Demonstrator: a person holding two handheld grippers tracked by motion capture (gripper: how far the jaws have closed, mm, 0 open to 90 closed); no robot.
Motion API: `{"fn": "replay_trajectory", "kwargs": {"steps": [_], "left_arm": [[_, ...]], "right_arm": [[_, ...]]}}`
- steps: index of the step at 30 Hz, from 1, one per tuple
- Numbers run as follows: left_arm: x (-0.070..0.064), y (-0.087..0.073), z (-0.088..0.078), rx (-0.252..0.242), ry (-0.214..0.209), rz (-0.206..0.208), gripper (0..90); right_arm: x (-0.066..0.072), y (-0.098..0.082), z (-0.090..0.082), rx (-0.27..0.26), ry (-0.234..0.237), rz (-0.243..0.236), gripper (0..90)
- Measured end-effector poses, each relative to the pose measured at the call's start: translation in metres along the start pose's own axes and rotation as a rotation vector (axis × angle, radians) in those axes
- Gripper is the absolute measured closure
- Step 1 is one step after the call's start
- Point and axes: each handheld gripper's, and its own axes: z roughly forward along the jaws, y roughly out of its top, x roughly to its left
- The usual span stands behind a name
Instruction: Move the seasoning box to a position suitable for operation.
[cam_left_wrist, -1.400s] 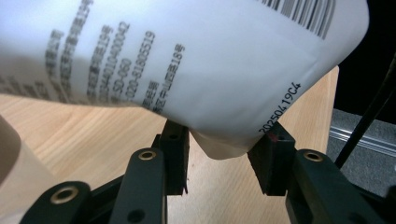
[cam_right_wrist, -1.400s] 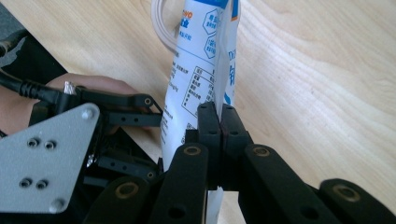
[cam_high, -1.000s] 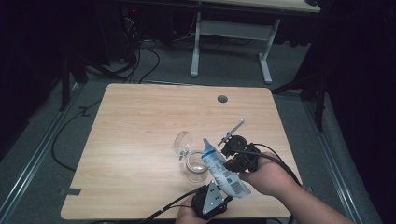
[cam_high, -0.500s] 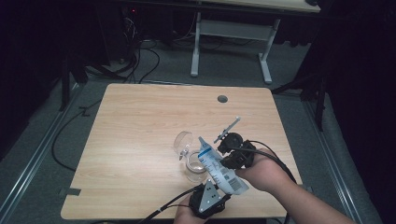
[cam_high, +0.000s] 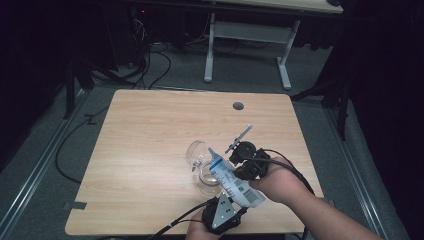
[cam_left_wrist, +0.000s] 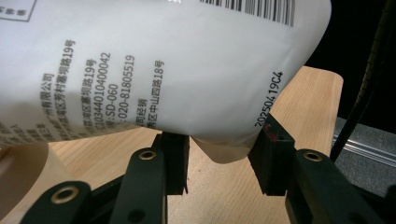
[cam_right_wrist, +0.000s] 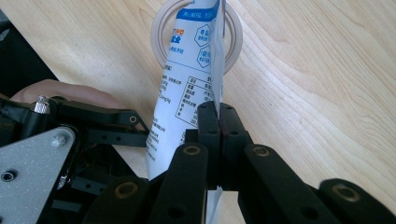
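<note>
- High view: I keep the white pouch (cam_high: 234, 182) tilted, its top over the glass (cam_high: 207, 184) on the worktop (cam_high: 150, 130), presumably to pour. The right tongs (cam_high: 243, 165) sit beside it, the left tongs (cam_high: 222, 212) below it.
- Left gripper view: my left tongs (cam_left_wrist: 219, 158) stand half-wide around the pouch's (cam_left_wrist: 163, 70) bottom corner, steadying it; contact unclear.
- Right gripper view: my right tongs (cam_right_wrist: 218, 122) pinch the pouch's (cam_right_wrist: 187, 70) side seam, aiming it at the glass rim (cam_right_wrist: 236, 37) beyond.

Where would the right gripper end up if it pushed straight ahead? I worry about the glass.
Probably at the glass: the right gripper, shut on the pouch, points at its rim just beyond the pouch tip. Depth is unclear.
</note>
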Motion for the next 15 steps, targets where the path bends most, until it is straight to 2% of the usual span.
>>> {"fn": "replay_trajectory", "kwargs": {"steps": [15], "left_arm": [[0.0044, 0.0035, 0.0023, -0.011, -0.011, -0.024, 61.8]], "right_arm": [[0.0025, 0.0069, -0.0005, -0.012, 0.016, 0.009, 90.0]]}}
